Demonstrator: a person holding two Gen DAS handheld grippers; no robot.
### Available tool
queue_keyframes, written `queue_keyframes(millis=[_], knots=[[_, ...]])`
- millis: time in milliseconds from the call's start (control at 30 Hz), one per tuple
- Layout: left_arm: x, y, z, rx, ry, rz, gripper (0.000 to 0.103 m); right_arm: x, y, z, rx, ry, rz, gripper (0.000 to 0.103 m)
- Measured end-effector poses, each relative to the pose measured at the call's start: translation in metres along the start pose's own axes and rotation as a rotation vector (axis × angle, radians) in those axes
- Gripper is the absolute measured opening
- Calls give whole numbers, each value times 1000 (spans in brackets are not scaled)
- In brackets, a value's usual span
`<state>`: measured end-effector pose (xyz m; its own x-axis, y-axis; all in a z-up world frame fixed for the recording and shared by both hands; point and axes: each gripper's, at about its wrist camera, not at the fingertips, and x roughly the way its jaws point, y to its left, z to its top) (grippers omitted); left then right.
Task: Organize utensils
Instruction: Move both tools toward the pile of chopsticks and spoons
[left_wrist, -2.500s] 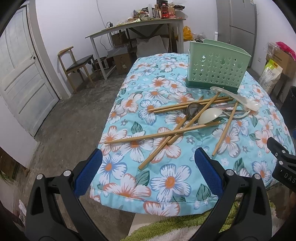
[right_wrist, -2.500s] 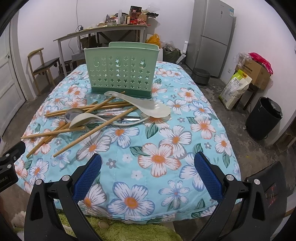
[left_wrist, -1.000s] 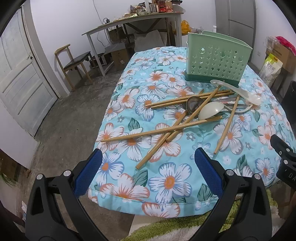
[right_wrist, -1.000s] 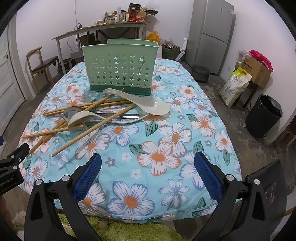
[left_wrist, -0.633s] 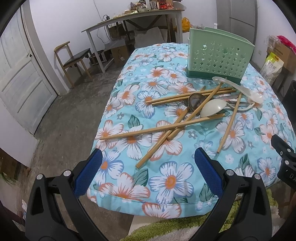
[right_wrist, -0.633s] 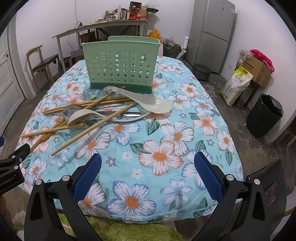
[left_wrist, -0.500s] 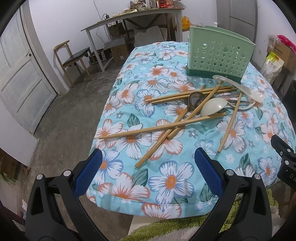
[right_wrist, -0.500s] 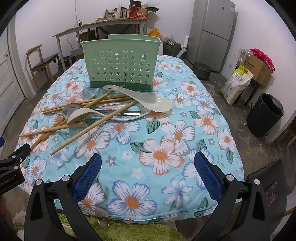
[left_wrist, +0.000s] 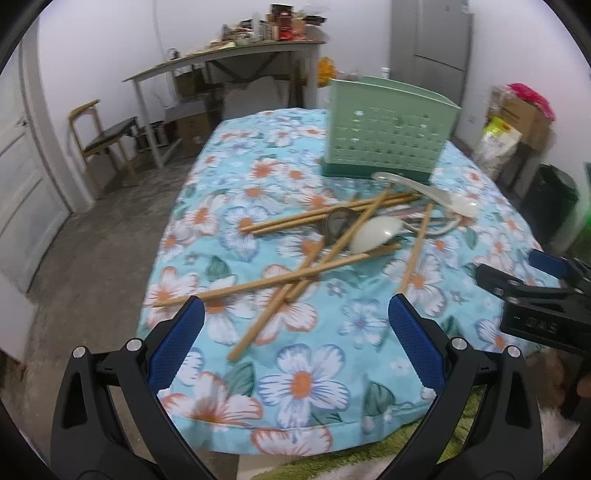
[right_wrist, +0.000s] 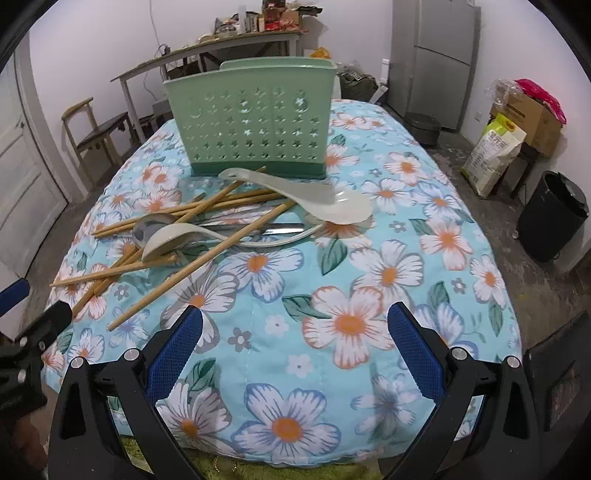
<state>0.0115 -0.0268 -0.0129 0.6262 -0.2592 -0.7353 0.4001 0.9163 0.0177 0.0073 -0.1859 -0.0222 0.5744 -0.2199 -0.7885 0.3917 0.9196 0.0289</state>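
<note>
Both tongs moved closer to pile; nothing picked yet. Left tongs (left_wrist: 295, 328) open, empty. Right tongs (right_wrist: 294, 330) open, empty. Chopsticks (left_wrist: 280, 280) and spoons (right_wrist: 295, 197) at 12 o'clock, before green holder (right_wrist: 255, 125). Next, probably: grab nearest chopstick.

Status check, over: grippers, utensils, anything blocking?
Left gripper and right gripper open, empty. Wooden chopsticks and white plastic spoons piled before the green perforated utensil holder. Nothing blocking.
</note>
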Motion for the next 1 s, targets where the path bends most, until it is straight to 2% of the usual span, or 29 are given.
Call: queue_keyframes(millis=[100,233,467,633,800,1000], knots=[[2,-4,1,24,2,-55,96,5,-1,4,9,4,8,98],[10,6,4,-24,18,-111,96,7,-3,7,18,-13,49,98],[22,22,12,-75,48,-93,96,3,-4,26,4,-109,96,98],[25,41,19,-173,26,-86,96,3,-2,40,-12,-134,142,98],[28,50,27,-178,16,-57,96,28,1,40,4,-6,234,98],[32,53,31,-151,30,-27,96,61,-8,30,69,148,263,98]])
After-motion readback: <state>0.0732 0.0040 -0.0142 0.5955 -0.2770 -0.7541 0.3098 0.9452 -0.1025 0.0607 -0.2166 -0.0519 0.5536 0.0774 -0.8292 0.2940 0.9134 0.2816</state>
